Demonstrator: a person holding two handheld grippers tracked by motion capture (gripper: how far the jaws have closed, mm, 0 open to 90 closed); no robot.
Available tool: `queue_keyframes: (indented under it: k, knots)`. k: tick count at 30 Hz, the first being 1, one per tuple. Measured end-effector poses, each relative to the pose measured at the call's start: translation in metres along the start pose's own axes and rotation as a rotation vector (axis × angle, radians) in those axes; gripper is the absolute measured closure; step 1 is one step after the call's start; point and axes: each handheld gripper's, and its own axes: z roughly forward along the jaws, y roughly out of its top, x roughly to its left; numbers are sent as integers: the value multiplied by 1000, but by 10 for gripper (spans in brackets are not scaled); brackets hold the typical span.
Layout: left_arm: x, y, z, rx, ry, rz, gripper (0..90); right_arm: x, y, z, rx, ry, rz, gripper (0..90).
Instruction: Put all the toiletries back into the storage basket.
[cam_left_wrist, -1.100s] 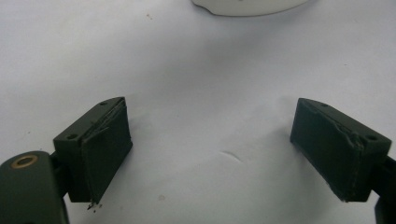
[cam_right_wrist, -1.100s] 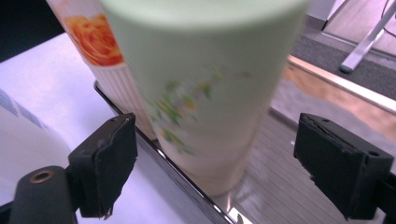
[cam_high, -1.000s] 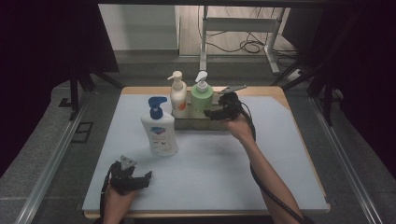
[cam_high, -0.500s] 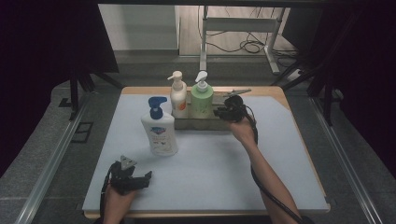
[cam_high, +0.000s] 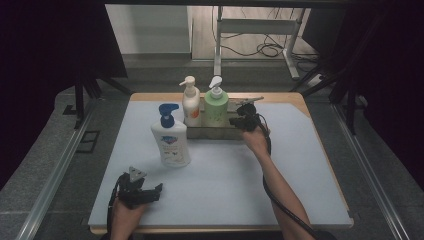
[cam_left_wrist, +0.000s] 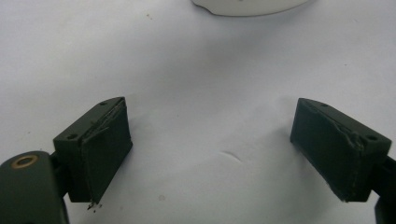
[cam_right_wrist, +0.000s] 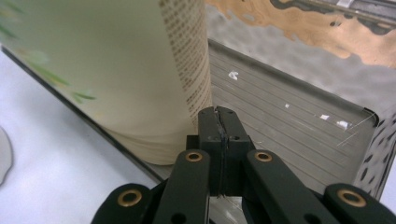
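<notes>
At the far middle of the table, a metal tray (cam_high: 210, 132) lies with its long axis running left to right across the high view, parallel to the table's far edge. The right gripper (cam_high: 239, 122) meets it at its right end: in the right gripper view the two jaws have just been closing and now stand pressed together with nothing visible between them, their tips (cam_right_wrist: 219, 122) over the tray's near wall and just beside the base of the green pump bottle (cam_right_wrist: 116, 70). That bottle stands upright in the tray, its pump nozzle pointing left in the high view, with a white-and-orange pump bottle (cam_high: 190, 102) upright at its left. The tray's right part, beyond the green bottle, is bare floor up to the end wall. A larger white bottle with a blue pump (cam_high: 170, 137) stands on the mat (cam_high: 220, 185) in front of the tray's left end. Wide bare mat lies nearer the person. The left gripper (cam_high: 150, 192) rests near the front left edge, jaws wide apart, holding nothing.
</notes>
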Motion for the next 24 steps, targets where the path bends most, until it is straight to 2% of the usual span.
queue_keyframes:
  k: [10, 17, 24]
  knots:
    - [0, 0, 0, 0, 0, 0, 119, 5, 4, 10, 23, -9, 2, 895]
    - [0, 0, 0, 0, 0, 0, 118, 5, 4, 11, 33, 6, 8, 895]
    - [0, 0, 0, 0, 0, -1, 118, 11, 5, 14, 36, 22, -8, 892]
